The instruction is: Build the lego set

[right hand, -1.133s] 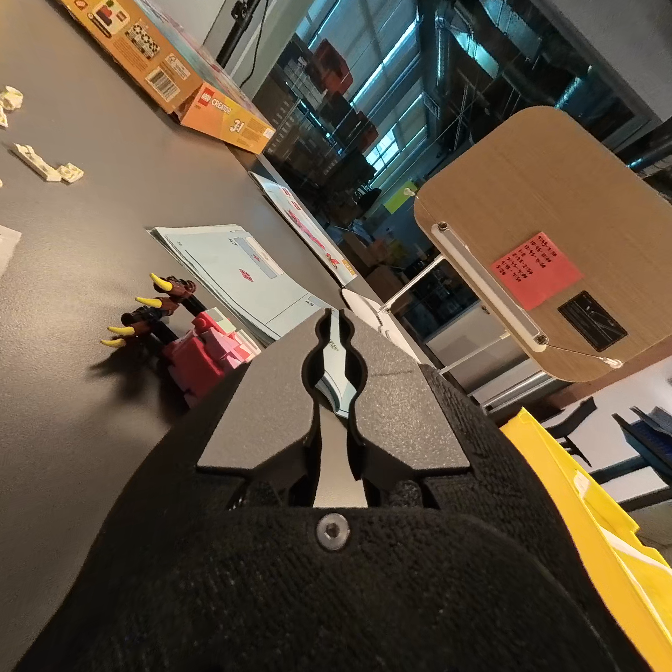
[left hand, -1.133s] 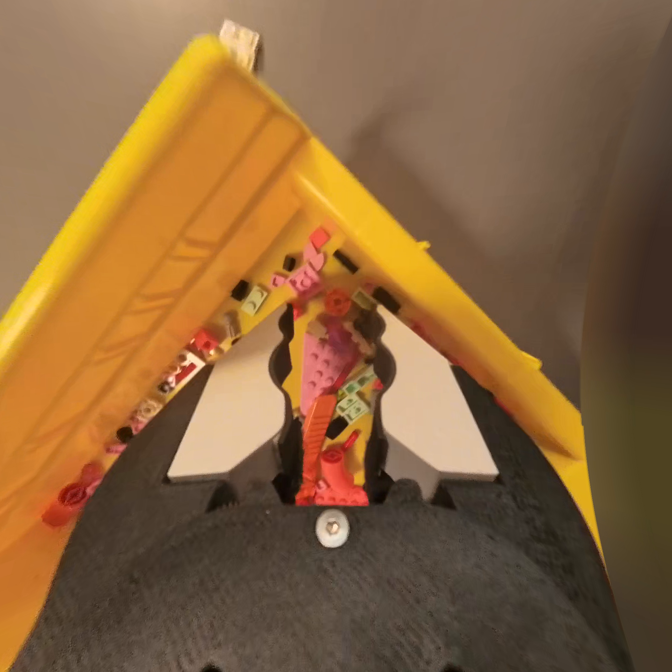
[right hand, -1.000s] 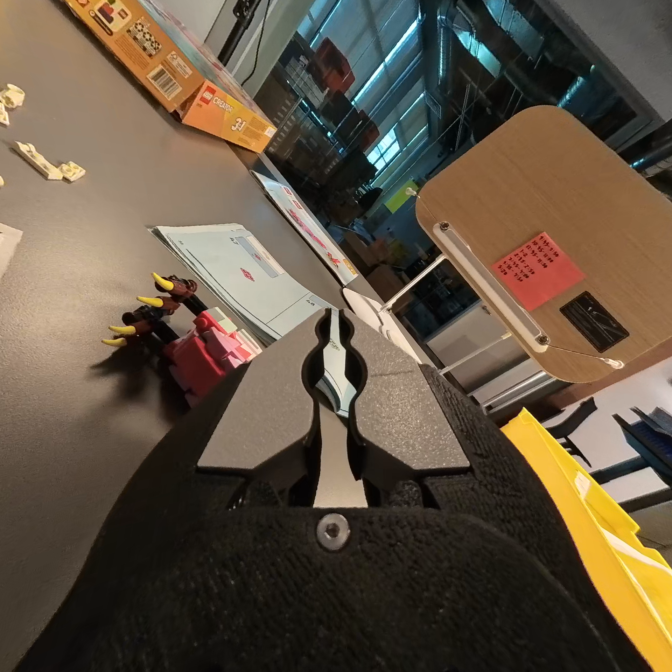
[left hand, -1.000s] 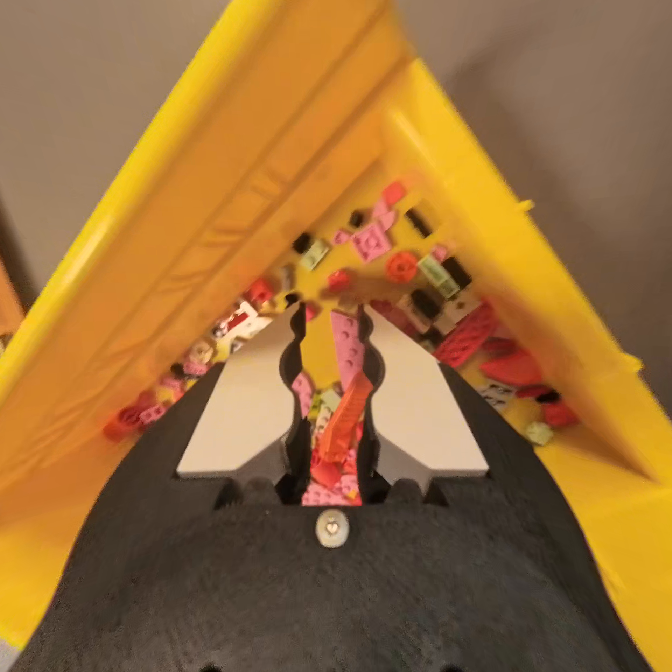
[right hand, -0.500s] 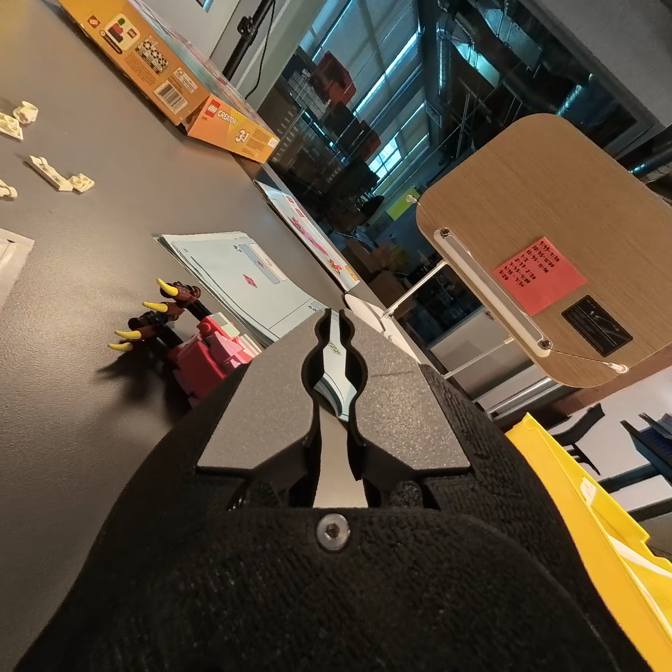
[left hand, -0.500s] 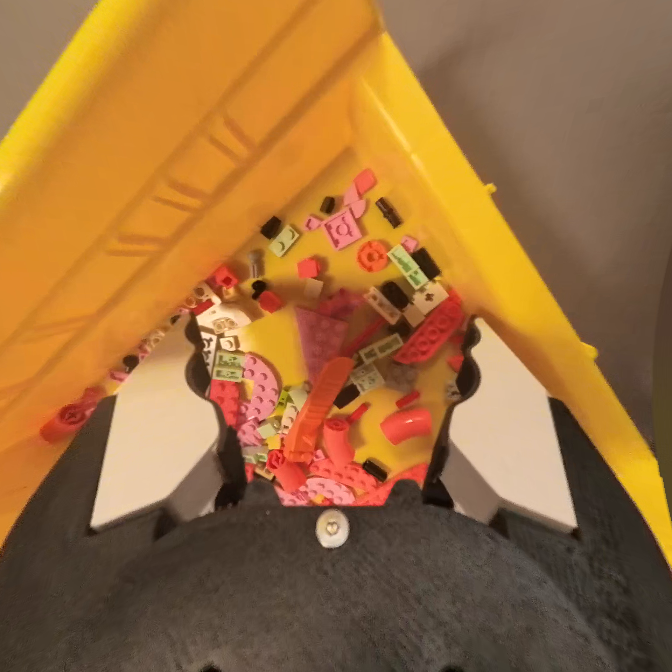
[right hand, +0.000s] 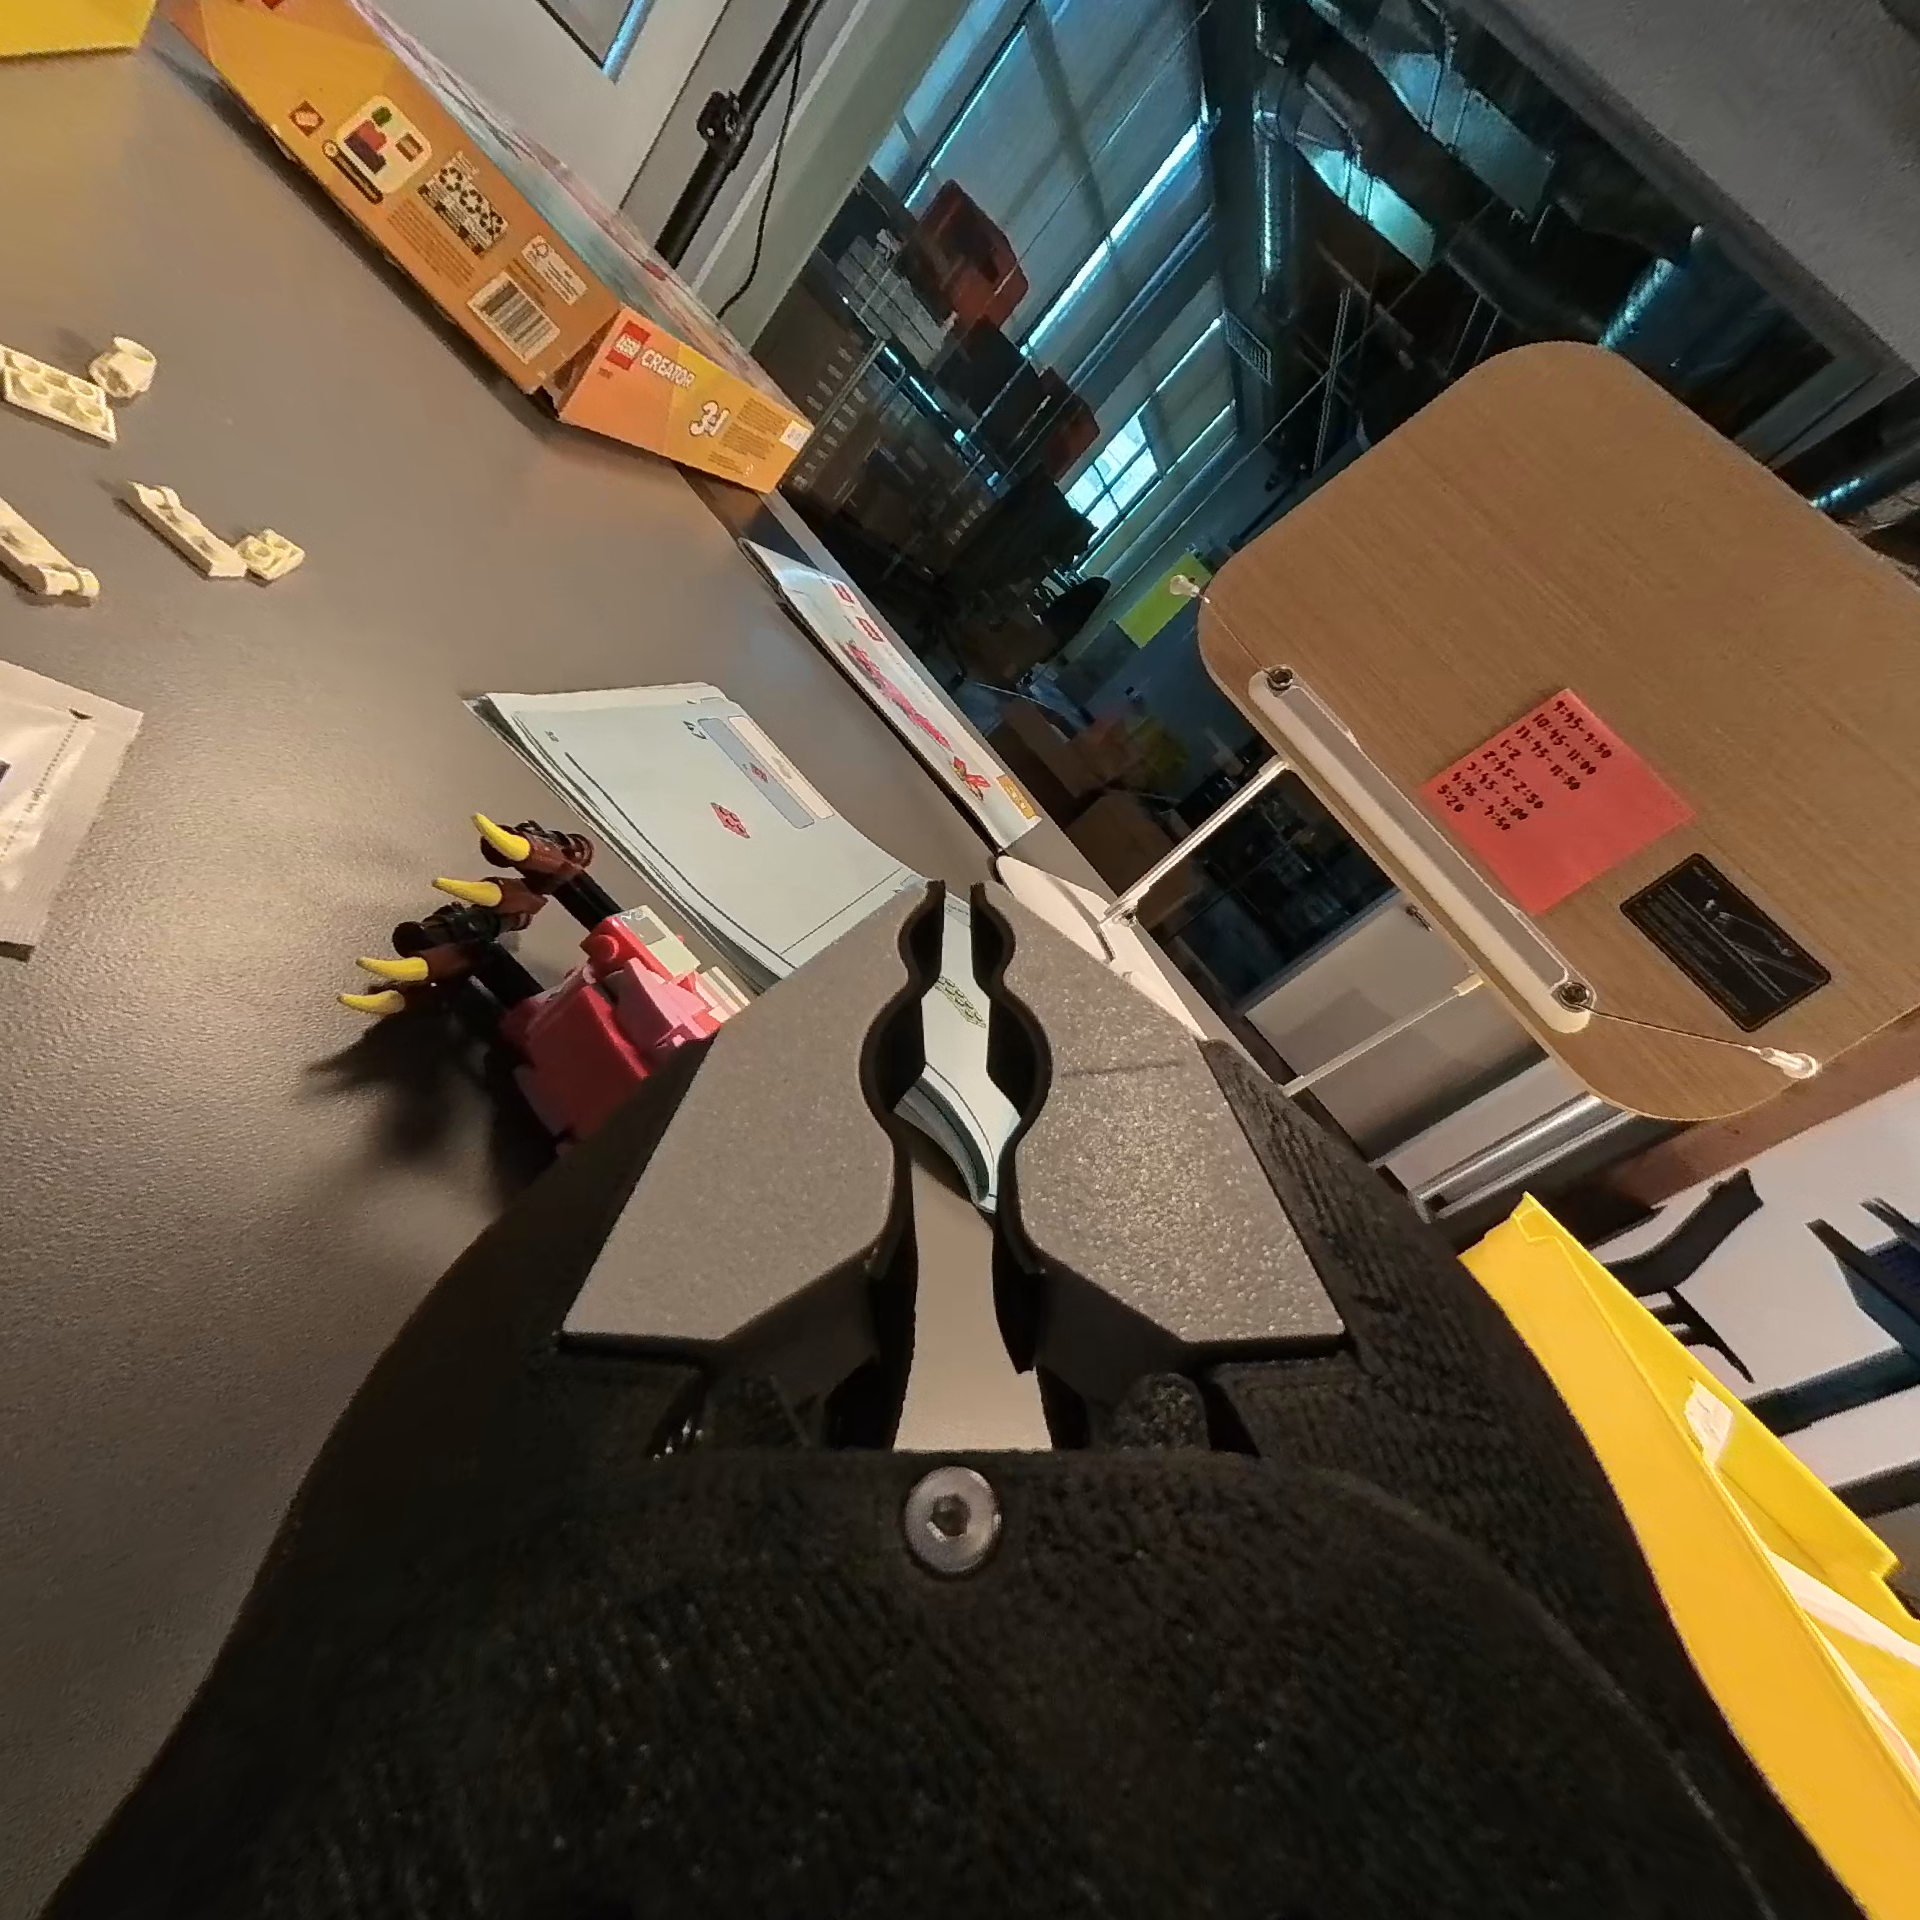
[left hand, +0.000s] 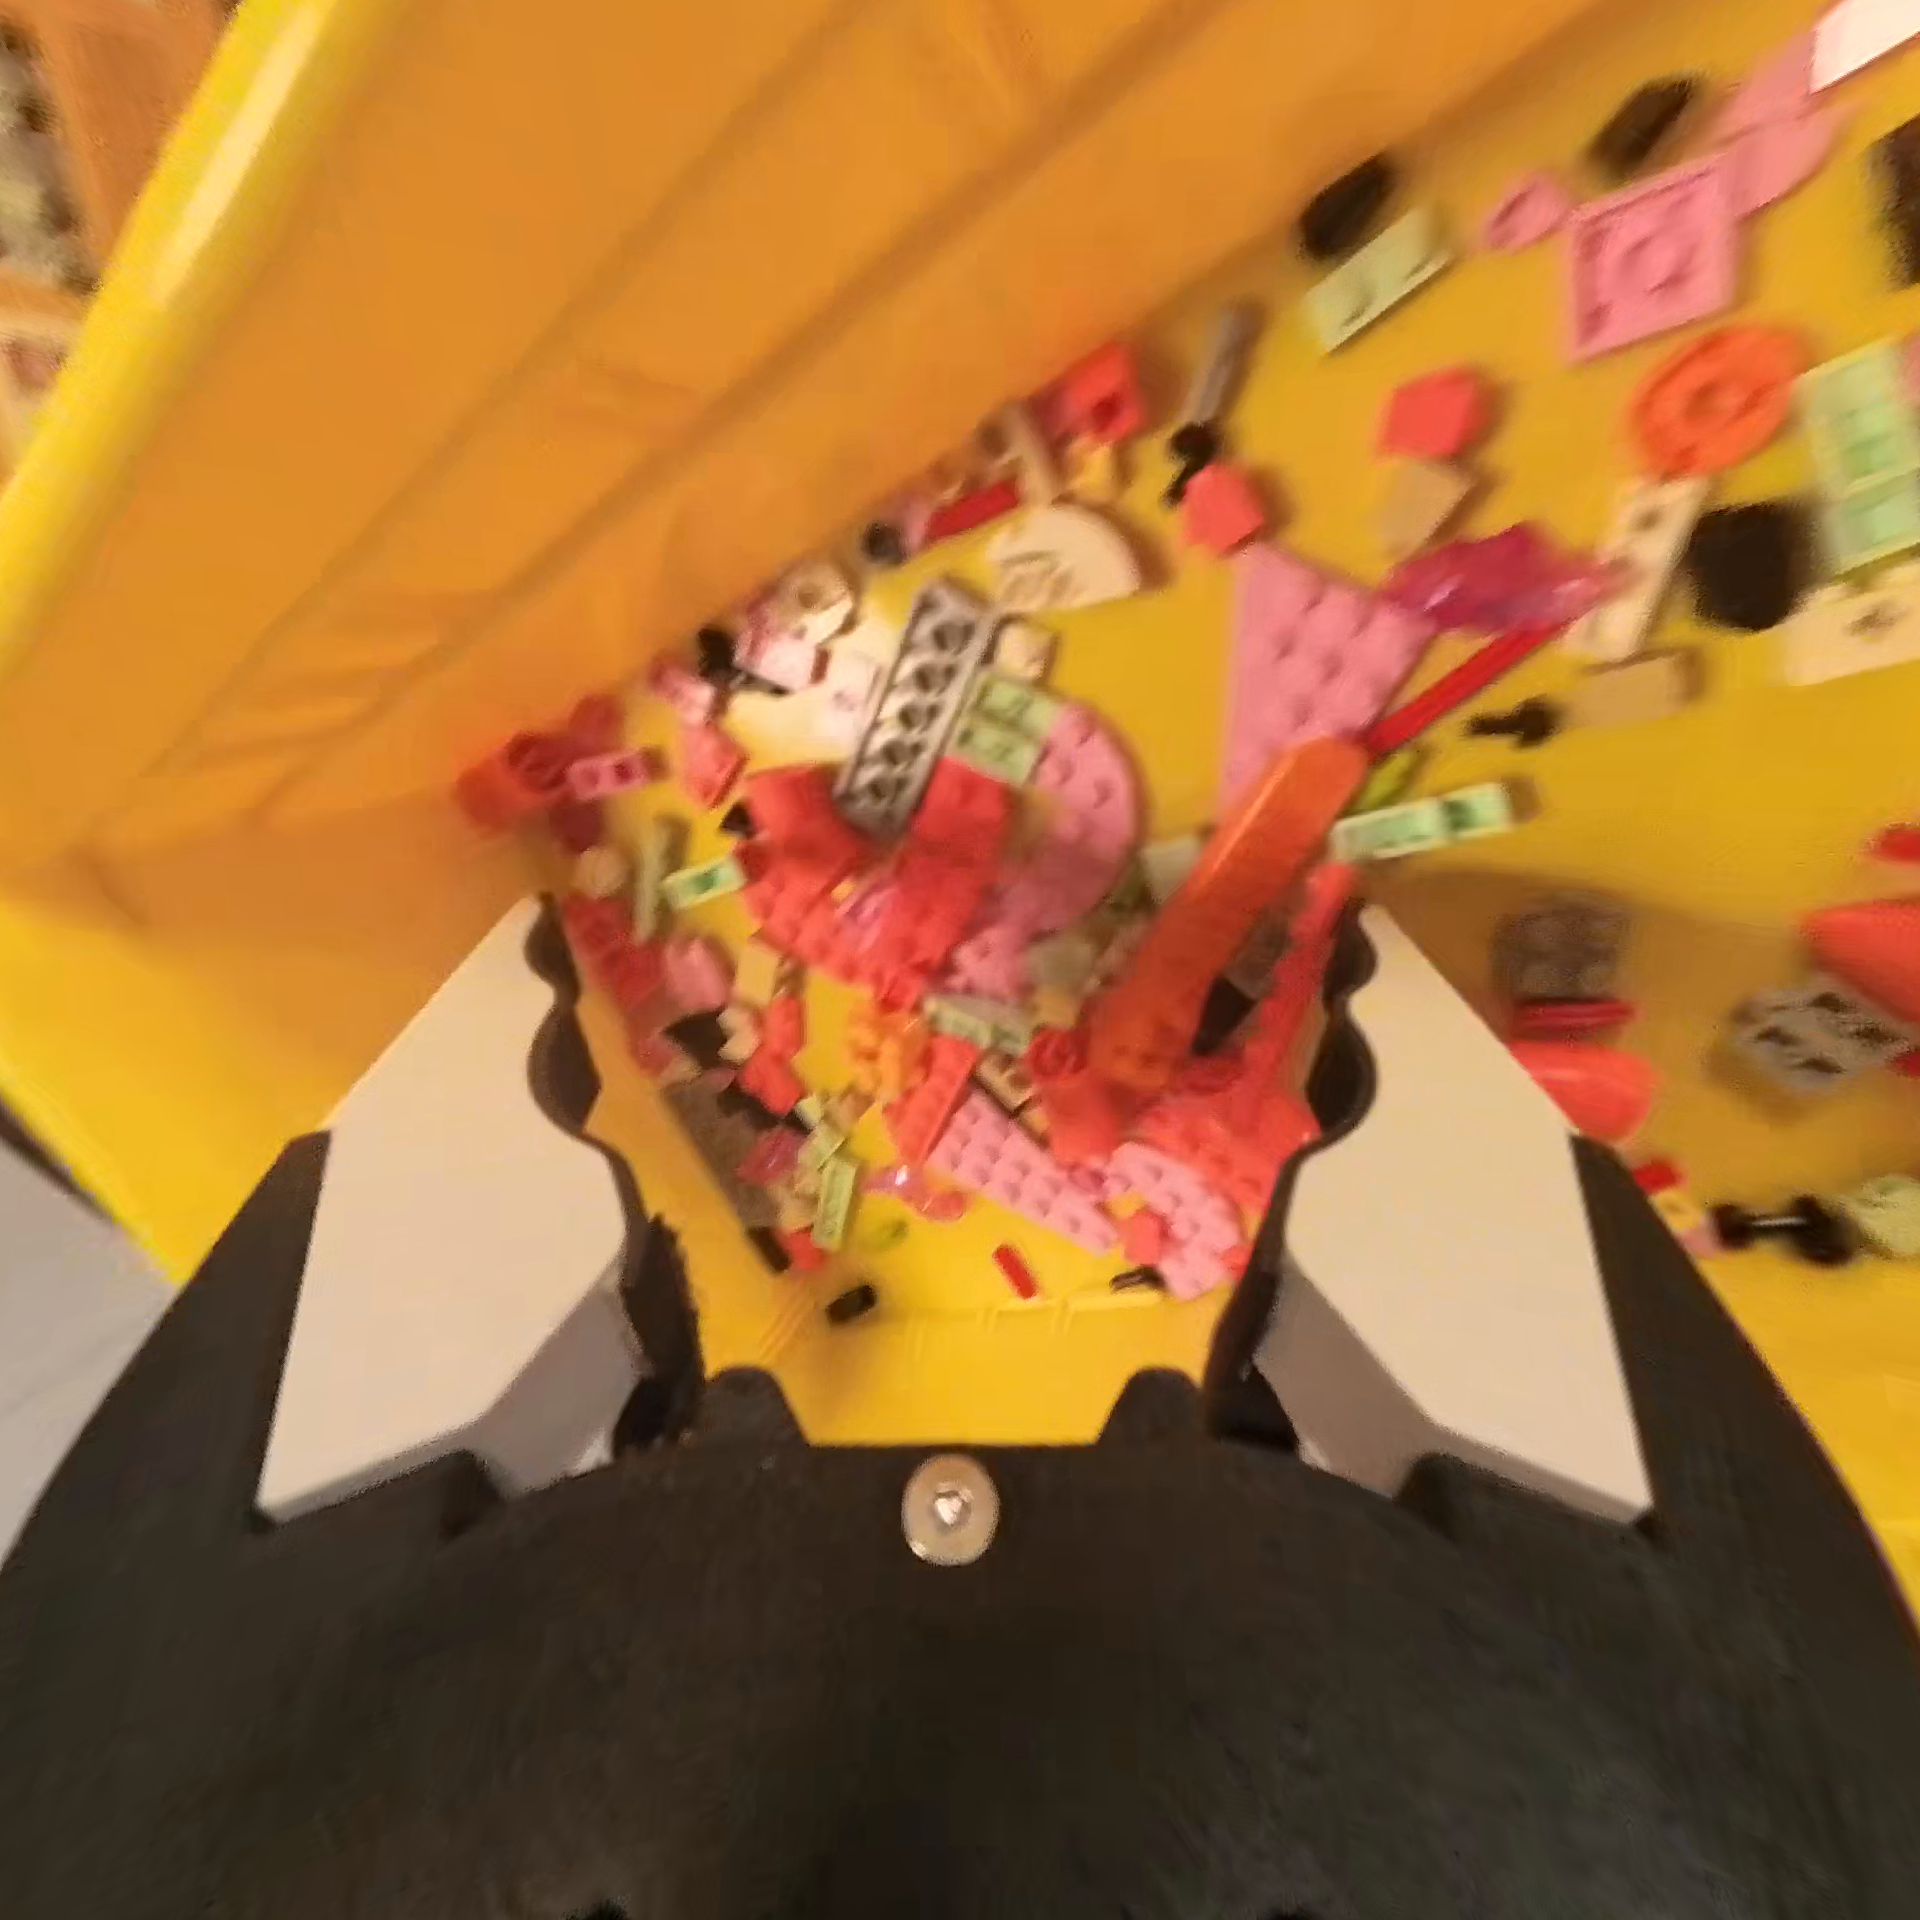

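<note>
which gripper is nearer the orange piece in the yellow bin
Left. The left gripper is open over the bin, the orange piece between its fingers. The right gripper is shut over the table.

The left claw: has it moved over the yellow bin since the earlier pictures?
Yes. The left claw opened wide and shifted from the yellow bin's far corner toward its near wall.

yellow bin [left hand: 520, 312], pink and red bricks [left hand: 935, 914]
</note>
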Demonstrator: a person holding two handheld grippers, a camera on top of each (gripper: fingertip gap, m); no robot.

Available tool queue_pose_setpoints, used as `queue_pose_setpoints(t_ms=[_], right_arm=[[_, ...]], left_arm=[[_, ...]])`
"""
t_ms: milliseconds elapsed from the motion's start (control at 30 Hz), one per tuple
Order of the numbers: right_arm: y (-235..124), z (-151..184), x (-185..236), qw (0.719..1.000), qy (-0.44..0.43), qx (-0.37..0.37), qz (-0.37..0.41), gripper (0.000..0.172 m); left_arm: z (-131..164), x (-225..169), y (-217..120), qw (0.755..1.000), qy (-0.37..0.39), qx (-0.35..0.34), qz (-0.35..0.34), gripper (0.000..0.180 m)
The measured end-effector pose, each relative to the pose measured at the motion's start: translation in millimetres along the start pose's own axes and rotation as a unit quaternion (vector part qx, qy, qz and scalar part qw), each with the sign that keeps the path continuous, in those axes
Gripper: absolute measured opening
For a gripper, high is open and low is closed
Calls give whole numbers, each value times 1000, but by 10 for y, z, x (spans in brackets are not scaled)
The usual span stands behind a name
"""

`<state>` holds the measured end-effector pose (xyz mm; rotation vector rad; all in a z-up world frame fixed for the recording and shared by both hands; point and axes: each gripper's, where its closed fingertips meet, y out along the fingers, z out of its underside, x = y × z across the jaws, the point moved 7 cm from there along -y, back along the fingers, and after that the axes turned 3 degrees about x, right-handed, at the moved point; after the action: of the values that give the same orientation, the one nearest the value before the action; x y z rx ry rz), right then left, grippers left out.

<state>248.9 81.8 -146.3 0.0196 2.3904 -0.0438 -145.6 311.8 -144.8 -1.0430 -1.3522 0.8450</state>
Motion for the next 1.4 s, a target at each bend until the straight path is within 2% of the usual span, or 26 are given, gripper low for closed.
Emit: queue_pose_setpoints(t_ms=[200,367,467,567,667,733,933,1100,1300,1400], right_arm=[[-8,-6,-9,1000,5,-5,1,2],[-12,-8,-13,1000,7,-7,0,2],[-16,-13,-13,1000,8,-10,0,2],[-24,-18,-23,1000,12,-14,2,2],[-37,-26,-40,1000,18,-22,5,2],[-49,-35,-51,999,22,-28,6,2],[-93,-60,-103,997,48,-53,12,2],[-122,-88,-155,993,81,-82,10,1],[-141,-142,-139,990,88,-110,-7,0],[-132,-143,-156,988,101,-115,-9,0]], left_arm=[[249,308,-217,993,-107,-50,-9,118],[351,492,-351,976,-195,-84,-39,83],[389,558,-409,962,-247,-105,-45,70],[448,635,-454,949,-284,-121,-60,64],[463,711,-482,929,-320,-173,-67,63],[415,744,-490,898,-357,-249,-67,59],[353,847,-680,831,-399,-362,-141,51],[363,937,-699,816,-386,-399,-159,50],[471,966,-800,768,-418,-458,-160,46],[495,970,-808,758,-427,-467,-158,46]])
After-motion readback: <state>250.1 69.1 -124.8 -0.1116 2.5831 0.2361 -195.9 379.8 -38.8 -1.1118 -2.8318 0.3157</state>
